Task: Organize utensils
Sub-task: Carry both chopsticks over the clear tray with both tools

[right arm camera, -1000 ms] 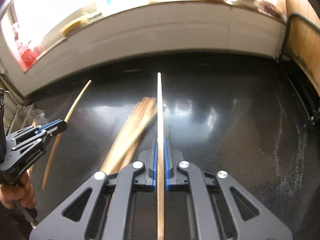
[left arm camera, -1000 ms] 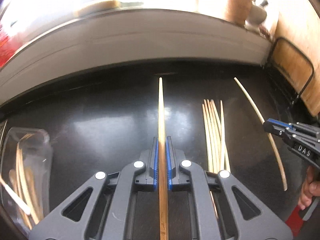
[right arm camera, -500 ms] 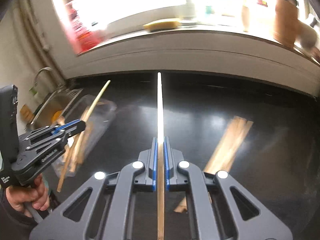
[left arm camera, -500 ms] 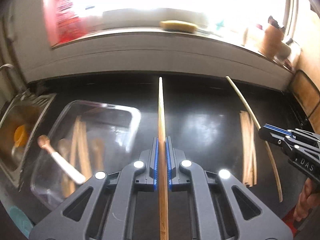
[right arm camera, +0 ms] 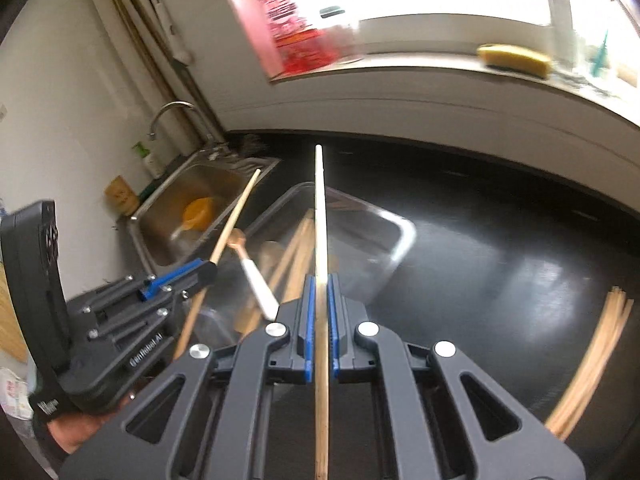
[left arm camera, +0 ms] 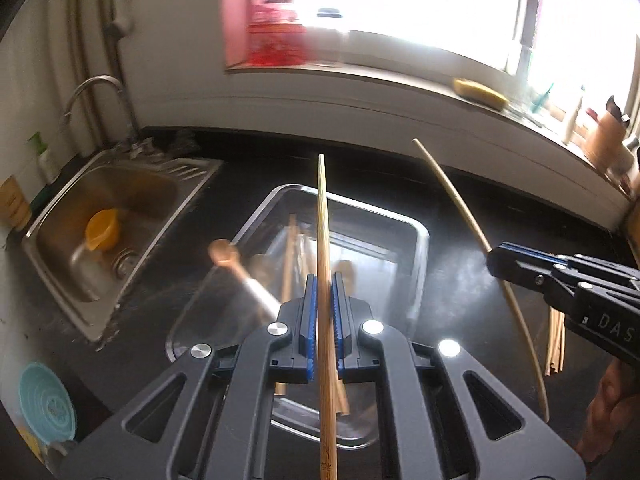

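Left gripper (left arm camera: 323, 312): jaws closed tight on a single bamboo chopstick (left arm camera: 325, 240), which runs forward between the blue pads, its tip over the far rim of a clear plastic container (left arm camera: 420, 240). Right gripper (right arm camera: 319, 312): jaws likewise clamped shut on a paler chopstick (right arm camera: 319, 216), its tip reaching past the container's (right arm camera: 400, 236) far edge. In the left wrist view the right gripper (left arm camera: 496, 258) shows at the right edge, its chopstick (left arm camera: 460, 208) slanting up over the black bench (left arm camera: 480, 304). In the right wrist view the left gripper (right arm camera: 210, 270) sits at lower left, its chopstick (right arm camera: 236, 216) angled toward the sink (right arm camera: 168, 208). Container lies on the bench just right of the steel sink (left arm camera: 52, 256); inside it, several wooden chopsticks (left arm camera: 292, 256) and a wooden spoon with a white handle (left arm camera: 240, 268) that leans over the near-left rim. A loose bundle of chopsticks (right arm camera: 592, 360) lies on the bench well to the right of the container. Orange cup (left arm camera: 102, 234) in the sink basin. Faucet (left arm camera: 92, 92) behind the sink. Yellow sponge (right arm camera: 514, 60) on the window sill. Background blurred.
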Demonstrator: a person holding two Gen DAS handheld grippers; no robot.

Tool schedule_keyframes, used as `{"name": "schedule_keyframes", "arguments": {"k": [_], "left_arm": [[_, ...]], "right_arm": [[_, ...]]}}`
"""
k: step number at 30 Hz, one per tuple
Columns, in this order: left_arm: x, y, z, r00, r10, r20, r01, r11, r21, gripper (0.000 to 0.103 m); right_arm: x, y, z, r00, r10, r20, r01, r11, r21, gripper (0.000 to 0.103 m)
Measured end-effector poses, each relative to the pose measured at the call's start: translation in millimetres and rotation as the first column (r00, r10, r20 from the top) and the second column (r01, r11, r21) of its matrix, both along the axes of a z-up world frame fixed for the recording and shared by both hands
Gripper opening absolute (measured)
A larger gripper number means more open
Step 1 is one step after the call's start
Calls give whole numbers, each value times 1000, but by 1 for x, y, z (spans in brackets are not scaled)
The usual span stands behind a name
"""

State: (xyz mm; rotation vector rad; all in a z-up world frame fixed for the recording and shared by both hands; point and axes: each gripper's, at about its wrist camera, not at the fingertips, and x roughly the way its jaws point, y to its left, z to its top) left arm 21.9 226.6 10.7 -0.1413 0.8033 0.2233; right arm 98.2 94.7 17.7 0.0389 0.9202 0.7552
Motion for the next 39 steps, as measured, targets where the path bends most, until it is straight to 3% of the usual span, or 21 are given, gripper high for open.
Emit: {"name": "schedule_keyframes", "arguments": {"k": [12, 39], "left_arm": [[6, 31, -11, 999, 43, -6, -44, 996, -71, 7], [41, 44, -38, 997, 51, -53, -55, 994, -91, 7]], "right_arm": [[12, 29, -15, 996, -3, -86, 6, 1000, 25, 7], [36, 54, -45, 988, -13, -155, 13, 1000, -5, 7]]}}
